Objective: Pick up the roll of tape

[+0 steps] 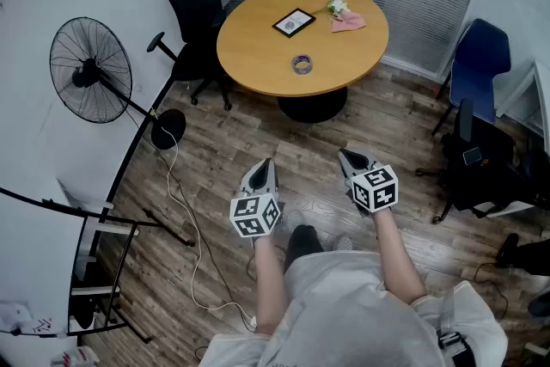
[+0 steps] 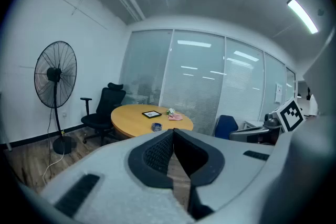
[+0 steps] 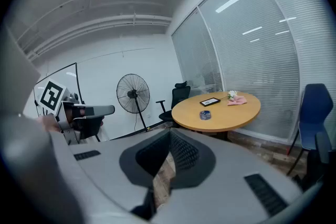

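The roll of tape (image 1: pixel 302 64) lies flat on the round wooden table (image 1: pixel 258 47), near its front edge; it also shows small as the roll of tape (image 2: pixel 156 126) and the roll of tape (image 3: pixel 205 115) in the gripper views. My left gripper (image 1: pixel 265 164) and my right gripper (image 1: pixel 346 155) hang side by side over the wooden floor, well short of the table. Both are shut, tips touching, with nothing between them. The left gripper (image 2: pixel 173 131) and right gripper (image 3: pixel 169 131) point toward the table.
A framed picture (image 1: pixel 294 22), a pink cloth (image 1: pixel 348 23) and small flowers (image 1: pixel 337 6) lie further back on the table. A black office chair (image 1: pixel 196 17) stands at its left, a standing fan (image 1: pixel 89 70) with its cable further left, a blue chair (image 1: pixel 475 60) at right.
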A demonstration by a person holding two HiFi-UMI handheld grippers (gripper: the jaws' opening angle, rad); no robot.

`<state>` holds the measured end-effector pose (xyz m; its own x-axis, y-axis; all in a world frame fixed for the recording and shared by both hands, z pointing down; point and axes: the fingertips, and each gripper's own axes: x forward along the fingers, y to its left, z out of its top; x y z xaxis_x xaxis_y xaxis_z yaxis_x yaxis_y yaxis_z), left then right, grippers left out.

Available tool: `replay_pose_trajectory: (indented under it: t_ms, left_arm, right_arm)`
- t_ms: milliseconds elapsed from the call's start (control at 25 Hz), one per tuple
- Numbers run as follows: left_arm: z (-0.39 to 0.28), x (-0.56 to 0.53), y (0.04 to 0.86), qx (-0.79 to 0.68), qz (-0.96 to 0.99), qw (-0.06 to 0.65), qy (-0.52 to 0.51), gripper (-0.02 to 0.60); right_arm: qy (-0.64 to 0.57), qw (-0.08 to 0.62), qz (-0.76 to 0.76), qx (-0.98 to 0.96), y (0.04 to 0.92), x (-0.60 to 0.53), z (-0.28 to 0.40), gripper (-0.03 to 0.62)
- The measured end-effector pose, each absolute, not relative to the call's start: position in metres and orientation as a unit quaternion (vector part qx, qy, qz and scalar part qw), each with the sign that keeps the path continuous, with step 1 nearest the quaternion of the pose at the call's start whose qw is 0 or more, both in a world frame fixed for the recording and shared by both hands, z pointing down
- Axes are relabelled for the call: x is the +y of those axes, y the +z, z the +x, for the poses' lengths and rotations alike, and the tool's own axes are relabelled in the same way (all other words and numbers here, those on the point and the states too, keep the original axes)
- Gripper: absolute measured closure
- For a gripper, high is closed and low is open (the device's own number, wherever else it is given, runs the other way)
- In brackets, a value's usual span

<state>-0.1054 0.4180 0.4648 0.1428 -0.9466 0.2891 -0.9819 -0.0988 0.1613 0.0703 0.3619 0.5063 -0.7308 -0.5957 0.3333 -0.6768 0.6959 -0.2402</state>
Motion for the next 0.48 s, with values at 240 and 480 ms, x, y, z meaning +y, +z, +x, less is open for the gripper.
replay_pose_trajectory:
  t_ms: [240,480]
  left_arm:
    - [-0.106,0.421,0.458,-0.673,0.724,0.145,0.044,0.572]
    - [-0.105,0.424,0.447,-0.687,0.714,0.127,0.047,0.572]
  right_arm:
    - [0.179,0.116,0.346,-0.914,0.509,0.364,0.078,0.599]
    - [0.176,0.12,0.331,-0.919,0.51,0.365,0.081,0.599]
